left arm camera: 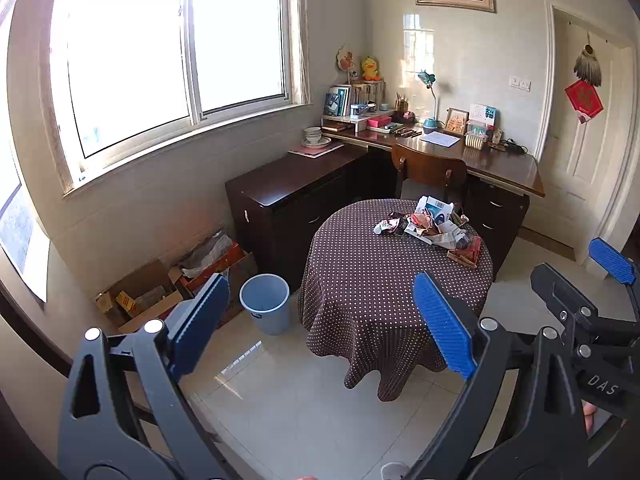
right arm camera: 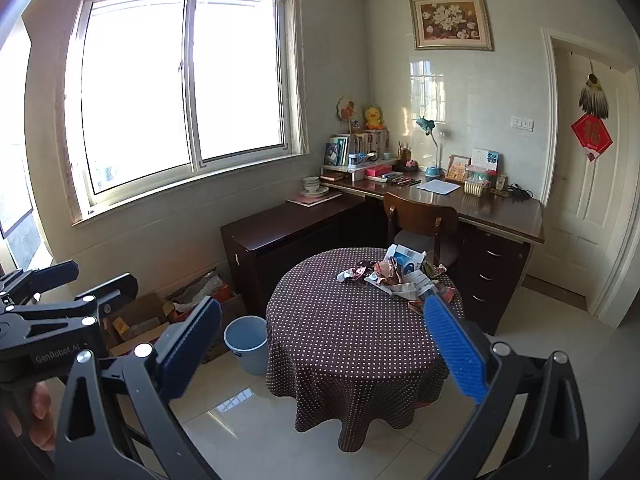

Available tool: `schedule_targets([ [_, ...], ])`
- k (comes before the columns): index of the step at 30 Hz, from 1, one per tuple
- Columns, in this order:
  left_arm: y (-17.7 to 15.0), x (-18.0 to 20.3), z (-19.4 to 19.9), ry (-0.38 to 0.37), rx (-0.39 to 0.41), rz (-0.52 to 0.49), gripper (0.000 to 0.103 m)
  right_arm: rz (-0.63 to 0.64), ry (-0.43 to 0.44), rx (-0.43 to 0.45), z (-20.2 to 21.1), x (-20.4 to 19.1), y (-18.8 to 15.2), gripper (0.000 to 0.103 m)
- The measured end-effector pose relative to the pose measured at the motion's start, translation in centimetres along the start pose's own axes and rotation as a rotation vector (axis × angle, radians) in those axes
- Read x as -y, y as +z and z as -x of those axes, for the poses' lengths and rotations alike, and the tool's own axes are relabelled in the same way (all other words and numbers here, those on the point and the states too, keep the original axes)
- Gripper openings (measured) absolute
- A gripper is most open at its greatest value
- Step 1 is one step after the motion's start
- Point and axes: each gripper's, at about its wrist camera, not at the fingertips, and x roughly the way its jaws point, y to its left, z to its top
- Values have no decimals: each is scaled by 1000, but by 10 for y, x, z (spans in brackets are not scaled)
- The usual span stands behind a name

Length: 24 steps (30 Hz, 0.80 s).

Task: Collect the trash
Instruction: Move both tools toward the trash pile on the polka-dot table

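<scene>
Both tongs wide open, nothing in them yet, trash waits on the round surface.

Left tongs (left arm camera: pixel 320 324) & right tongs (right arm camera: pixel 324 344) are spread w/ no thing between the pads, prob. ready to grab. They're well apart from the trash pile (left arm camera: pixel 434 226) on the dotted surface (left arm camera: pixel 372 280). Blue bin (left arm camera: pixel 266 302) sits on the floor just beside it, handy for dropping stuff in.
</scene>
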Motion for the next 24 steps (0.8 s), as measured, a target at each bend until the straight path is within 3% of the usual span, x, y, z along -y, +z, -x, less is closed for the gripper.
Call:
schedule_targets([
  [24,2,2,1,8,-2,2,92,0,18,-15,-6,1,-4,99],
])
